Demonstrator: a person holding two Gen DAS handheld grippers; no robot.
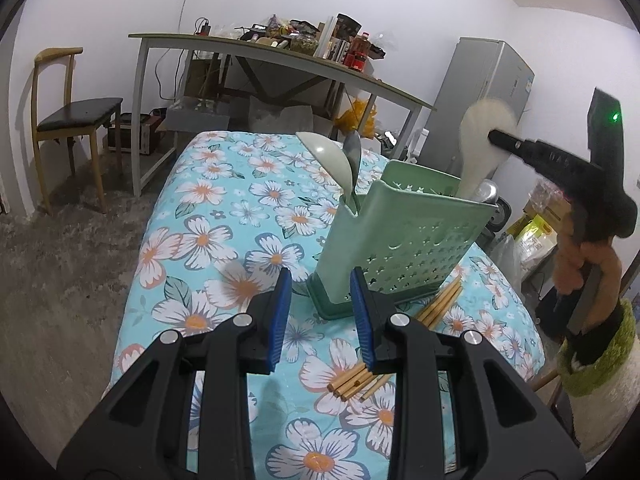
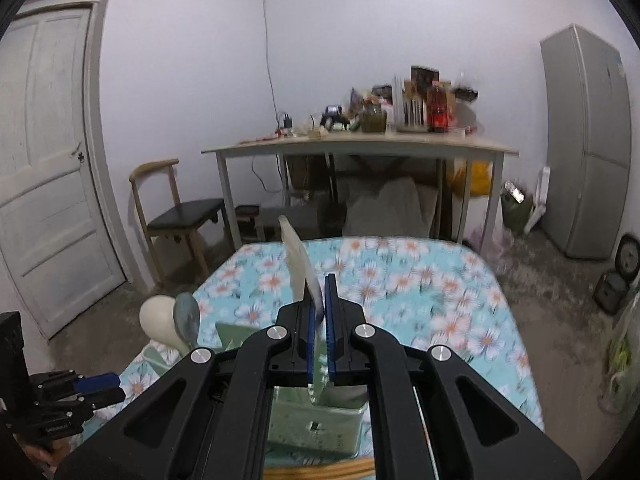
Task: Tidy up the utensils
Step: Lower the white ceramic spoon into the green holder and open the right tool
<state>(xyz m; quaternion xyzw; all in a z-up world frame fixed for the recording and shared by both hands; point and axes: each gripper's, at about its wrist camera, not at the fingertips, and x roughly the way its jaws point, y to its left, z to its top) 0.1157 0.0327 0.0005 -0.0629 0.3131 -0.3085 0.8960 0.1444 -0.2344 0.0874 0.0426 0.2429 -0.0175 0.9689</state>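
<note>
Chopsticks (image 1: 434, 312) lay loose on the floral tabletop (image 1: 208, 184) beside the green utensil holder's (image 1: 404, 240) base, partly under the left hand-held gripper (image 1: 320, 312), which hovered low with jaws part open and nothing between them, so I judged they were left to sort. Farther back, a pale ladle (image 1: 320, 148) and a metal spoon (image 1: 354, 152) stood in the holder's left slot. The right hand-held gripper (image 2: 320, 304), raised over the right compartment and angled down, was nearly closed around a blurred pale spatula (image 1: 486, 128); firm grip or release, I couldn't tell.
</note>
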